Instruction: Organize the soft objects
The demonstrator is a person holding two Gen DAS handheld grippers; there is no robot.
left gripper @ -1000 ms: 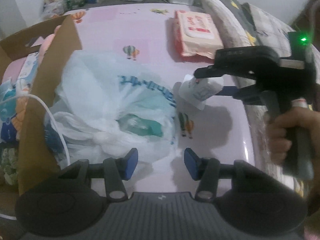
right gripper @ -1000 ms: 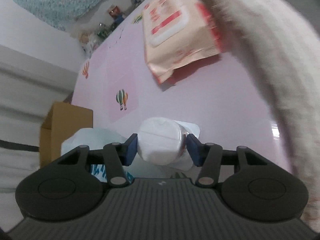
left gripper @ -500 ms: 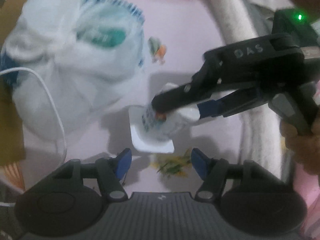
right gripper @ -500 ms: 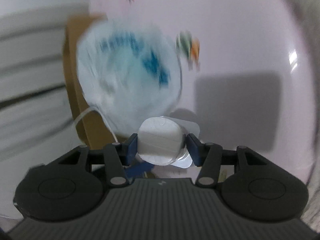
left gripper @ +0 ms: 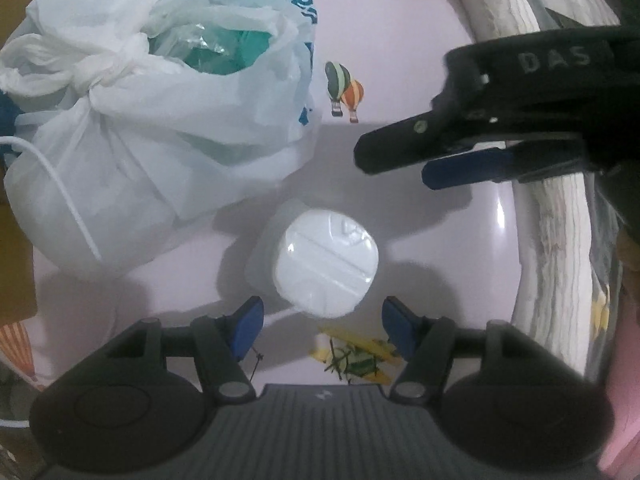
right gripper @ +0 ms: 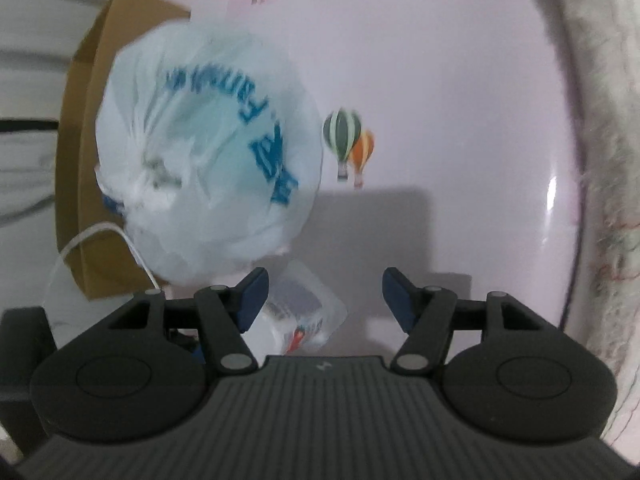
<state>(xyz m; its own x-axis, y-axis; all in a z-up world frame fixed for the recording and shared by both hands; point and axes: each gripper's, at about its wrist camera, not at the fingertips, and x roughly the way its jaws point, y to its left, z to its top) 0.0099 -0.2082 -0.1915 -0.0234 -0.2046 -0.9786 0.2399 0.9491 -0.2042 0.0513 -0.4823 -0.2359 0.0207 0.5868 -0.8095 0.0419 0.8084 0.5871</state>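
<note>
1. The small white tissue pack (left gripper: 326,262) is found standing on the pink counter (left gripper: 400,40), just ahead of the left tongs (left gripper: 322,326) and between the lines of their blue pads, touched by neither.
2. The left tongs are seen open, with nothing gripped.
3. The right tongs (right gripper: 324,298) are seen with jaws opening and nothing pressed; the tissue pack (right gripper: 298,316) lies below them, nearer the left-hand pad, free of both.
4. In the left wrist view the right tongs (left gripper: 400,160) are noted above and to the right of the pack, apart from it, with bare counter between.
5. A knotted white plastic bag (left gripper: 160,120) with blue lettering is recorded just to the left of the pack; whether they touch cannot be told.
6. A white cable (left gripper: 64,192) is draped over the bag.
7. A brown cardboard box (right gripper: 96,80) is noted behind the bag, at the counter's left edge.
8. A rolled pale blanket (left gripper: 552,240) is seen running along the counter's right edge, closing off that side.
9. Open counter is observed beyond the pack, around the printed balloons (left gripper: 344,90).
</note>
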